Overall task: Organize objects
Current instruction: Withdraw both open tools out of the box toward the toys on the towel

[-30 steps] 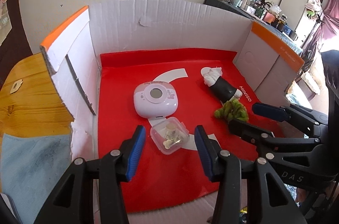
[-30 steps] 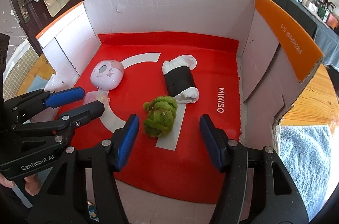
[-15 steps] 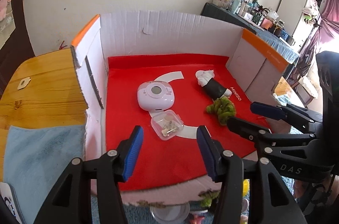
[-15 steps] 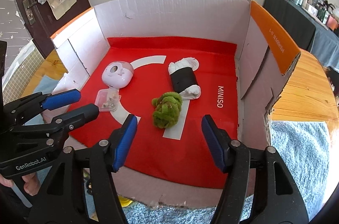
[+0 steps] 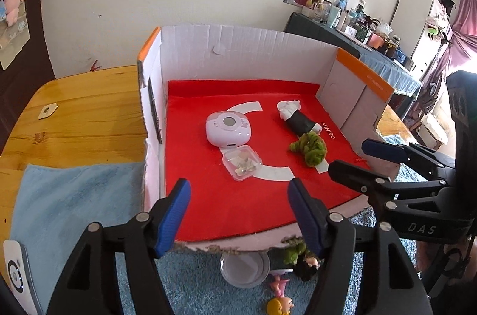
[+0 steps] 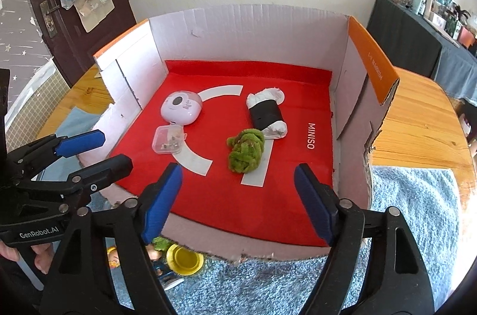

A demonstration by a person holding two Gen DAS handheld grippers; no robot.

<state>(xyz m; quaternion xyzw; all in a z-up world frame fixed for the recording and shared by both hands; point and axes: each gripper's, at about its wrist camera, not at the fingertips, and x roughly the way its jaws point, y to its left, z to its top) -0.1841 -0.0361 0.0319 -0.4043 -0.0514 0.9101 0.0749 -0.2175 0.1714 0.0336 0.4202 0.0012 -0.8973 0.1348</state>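
While both grippers hung back over the near edge of the cardboard box [image 6: 256, 25], four things already lay on its red liner [image 6: 226, 204], so the sorting looked partly done. Loose items sat outside on the blue rug-like cloth [image 6: 414, 213] at 6 o'clock: a yellow lid [image 6: 184, 258], a clear round dish [image 5: 244, 270], small figurines [image 5: 278, 304]. Judged from that, several pieces were left to move in.

Largest first. Box: open at the near side, walls at 9, 12 and 3 o'clock, standing on the wooden surface [image 6: 417, 112]. Black-and-white roll [image 6: 266, 113]: right of centre, long axis running from about 12 to 5 o'clock, one white end toward the back wall. Pink round gadget [image 6: 181, 108]: at 10 o'clock of centre, flat, window face up, no clear long axis. Green fuzzy toy [image 6: 246, 149]: touching the near end of the roll, lumpy, roughly aligned 1 to 7 o'clock. Clear small case [image 6: 168, 140]: just beside the gadget at its near side, lid shut, small bits inside, too small to tell what.

Left gripper [image 5: 238, 195]: jaws released, just been opening, nothing between them; the case lay well ahead. Right gripper [image 6: 238, 183]: jaws released too, just been opening, empty; the green toy lay ahead, apart from the pads.
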